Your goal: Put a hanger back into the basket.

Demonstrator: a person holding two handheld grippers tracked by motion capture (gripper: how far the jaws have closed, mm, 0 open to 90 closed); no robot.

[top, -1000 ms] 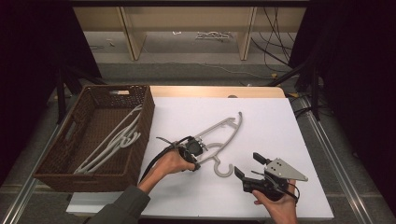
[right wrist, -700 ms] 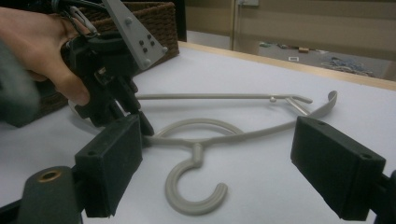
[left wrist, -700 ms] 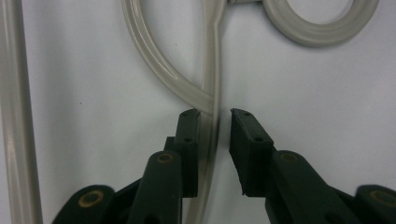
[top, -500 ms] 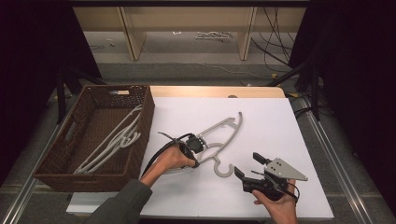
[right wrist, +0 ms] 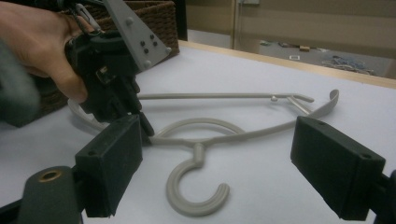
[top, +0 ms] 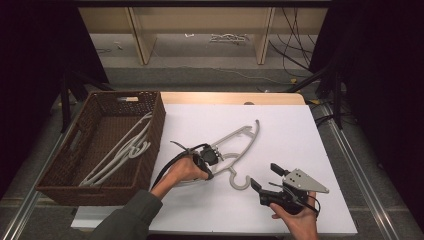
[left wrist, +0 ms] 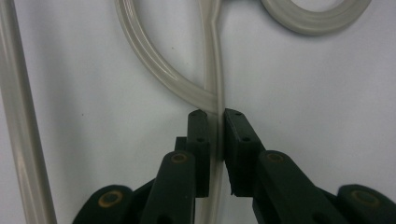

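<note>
Grasp stage: the plastic hanger (top: 235, 150), lying mid-worktop (top: 300, 130), is clamped by the left gripper (left wrist: 212, 135). The right gripper (top: 264, 176), fingers wide, waits at 4 o'clock. Transfer toward the wicker basket (top: 155, 130) at 9 o'clock is judged next.

Not much of the hanger (left wrist: 212, 70) fits in the left gripper view: its arm runs off the top edge, the ring-shaped bit up top is chopped by the frame, and the stretch between the jaws is swallowed behind the black pads (left wrist: 240, 140). In the right gripper view, the left gripper (right wrist: 109, 70) sits right over the hanger's near shoulder, so the exact contact there can't be made out, and the sleeve (right wrist: 14, 93) at the left edge is just a blur. From the high view, the hangers in the basket (top: 152, 130) overlap too much to count.
</note>
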